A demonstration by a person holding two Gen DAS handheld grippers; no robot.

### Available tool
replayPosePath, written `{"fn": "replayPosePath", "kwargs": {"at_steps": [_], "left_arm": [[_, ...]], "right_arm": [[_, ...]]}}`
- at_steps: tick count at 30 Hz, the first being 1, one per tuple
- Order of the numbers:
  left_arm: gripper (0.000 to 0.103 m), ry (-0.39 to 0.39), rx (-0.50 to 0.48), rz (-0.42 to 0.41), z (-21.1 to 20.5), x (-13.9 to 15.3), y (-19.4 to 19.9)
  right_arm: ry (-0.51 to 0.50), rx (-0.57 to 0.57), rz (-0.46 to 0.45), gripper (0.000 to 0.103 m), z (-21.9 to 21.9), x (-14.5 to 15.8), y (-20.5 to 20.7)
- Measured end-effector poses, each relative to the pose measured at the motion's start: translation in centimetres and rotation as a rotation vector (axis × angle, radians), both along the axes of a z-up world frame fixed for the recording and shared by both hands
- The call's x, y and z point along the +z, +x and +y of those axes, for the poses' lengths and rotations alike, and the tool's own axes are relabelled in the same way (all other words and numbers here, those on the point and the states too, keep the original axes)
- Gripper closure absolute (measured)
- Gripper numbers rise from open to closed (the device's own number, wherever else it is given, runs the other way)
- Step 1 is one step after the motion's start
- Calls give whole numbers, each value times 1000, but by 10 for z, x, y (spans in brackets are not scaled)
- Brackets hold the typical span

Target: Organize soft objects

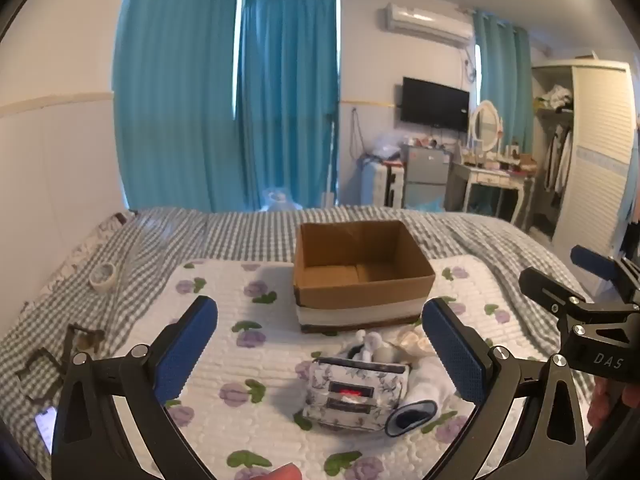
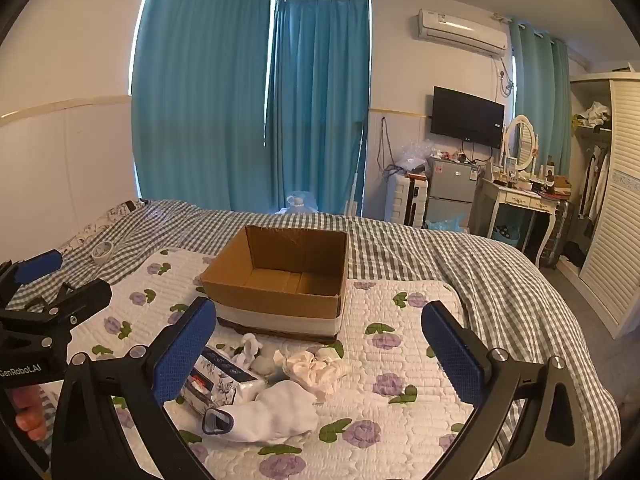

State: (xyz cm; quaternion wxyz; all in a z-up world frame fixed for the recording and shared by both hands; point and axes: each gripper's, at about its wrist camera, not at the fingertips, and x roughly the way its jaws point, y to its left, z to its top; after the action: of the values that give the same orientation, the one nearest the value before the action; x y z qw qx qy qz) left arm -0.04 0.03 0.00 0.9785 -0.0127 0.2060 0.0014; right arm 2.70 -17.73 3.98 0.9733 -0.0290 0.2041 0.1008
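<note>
An empty cardboard box (image 1: 360, 272) (image 2: 280, 280) stands on a white floral quilt (image 1: 224, 312) (image 2: 400, 360) on the bed. In front of it lies a pile of soft things: a floral tissue pack (image 1: 356, 392) (image 2: 220, 376), a white sock with a dark cuff (image 2: 276, 412) (image 1: 412, 416), a cream scrunchie (image 2: 316, 368) and a small grey-white plush (image 1: 372, 346) (image 2: 256, 354). My left gripper (image 1: 320, 352) is open and empty above the pile. My right gripper (image 2: 320, 352) is open and empty, just right of it.
A roll of tape (image 1: 103, 276) (image 2: 102, 250) lies on the checked bedspread at the left. A phone (image 1: 46, 424) and a dark tangled item (image 1: 76, 344) lie at the left edge. A dresser (image 2: 520, 200) and a wardrobe (image 2: 616, 200) stand beyond the bed.
</note>
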Motion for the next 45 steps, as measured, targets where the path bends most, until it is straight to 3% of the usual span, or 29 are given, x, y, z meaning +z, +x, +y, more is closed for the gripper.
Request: {"fn": "replayPosePath", "kwargs": {"at_steps": [45], "left_arm": [[0,31,29,20,6,-4,4]], "right_arm": [[-8,0,11,0,3,-5,4]]}}
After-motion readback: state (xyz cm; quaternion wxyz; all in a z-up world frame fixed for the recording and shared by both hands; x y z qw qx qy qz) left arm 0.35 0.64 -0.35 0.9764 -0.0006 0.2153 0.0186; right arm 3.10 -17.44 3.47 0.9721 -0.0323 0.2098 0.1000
